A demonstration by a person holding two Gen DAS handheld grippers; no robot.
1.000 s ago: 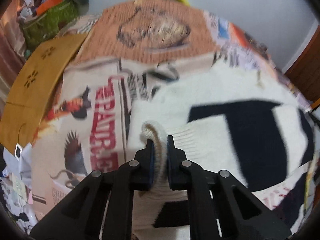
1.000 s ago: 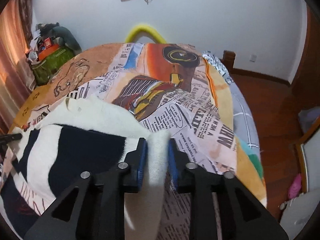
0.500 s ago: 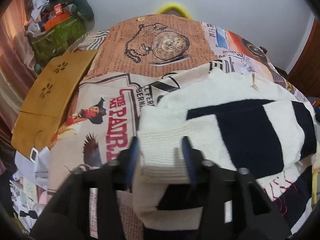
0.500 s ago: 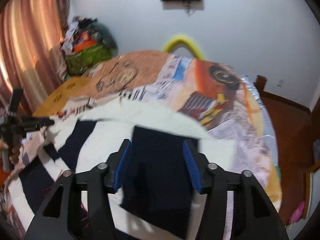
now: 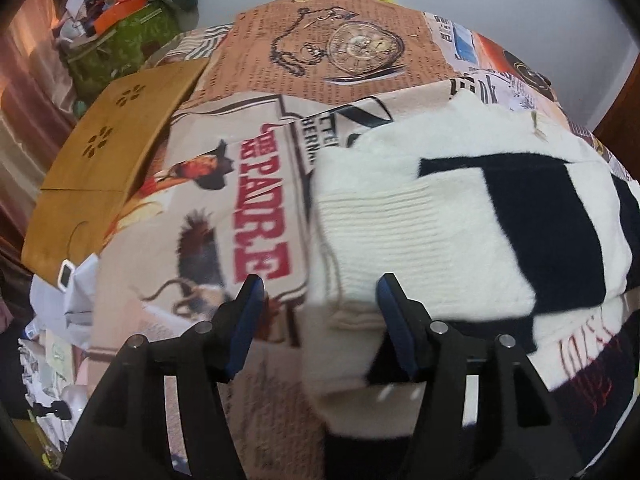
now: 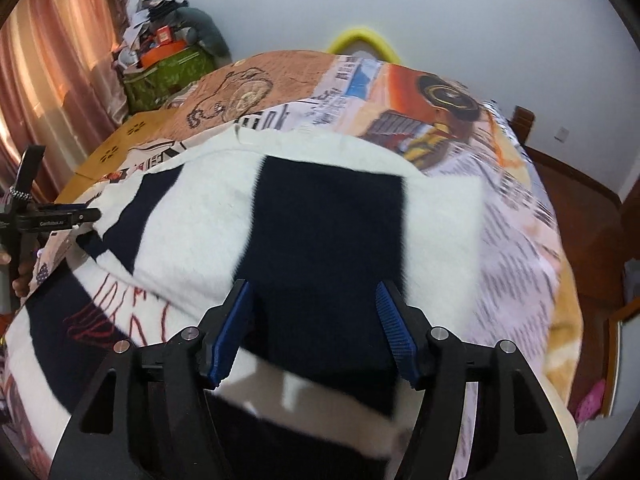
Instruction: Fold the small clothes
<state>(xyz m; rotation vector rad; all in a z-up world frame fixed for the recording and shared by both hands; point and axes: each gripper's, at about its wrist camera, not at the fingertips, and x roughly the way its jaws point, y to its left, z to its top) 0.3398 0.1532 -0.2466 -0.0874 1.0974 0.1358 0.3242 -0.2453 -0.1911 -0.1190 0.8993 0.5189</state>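
A white and navy knit sweater [image 5: 460,220] lies on a bed with a printed cover [image 5: 248,208]. Its ribbed white cuff end is folded across the body. My left gripper [image 5: 320,300] hovers over the sweater's left edge; its jaws are opening and the pads press on nothing. In the right wrist view the same sweater [image 6: 320,240] shows a navy panel folded over white. My right gripper [image 6: 316,312] hangs above that panel, its jaws opening, free of the cloth. The left gripper [image 6: 60,216] also shows at the far left there.
A yellow wooden board [image 5: 100,168] lies on the bed's left side. A green bag with clutter [image 6: 168,72] stands by the curtain [image 6: 52,80]. A yellow bed rail [image 6: 360,38] is at the far end. Wooden floor [image 6: 580,184] lies to the right.
Both grippers were shut on sweater edges a second ago; both have let go and spread their jaws. The folded parts now lie on the sweater, and both grippers have drawn back from them.
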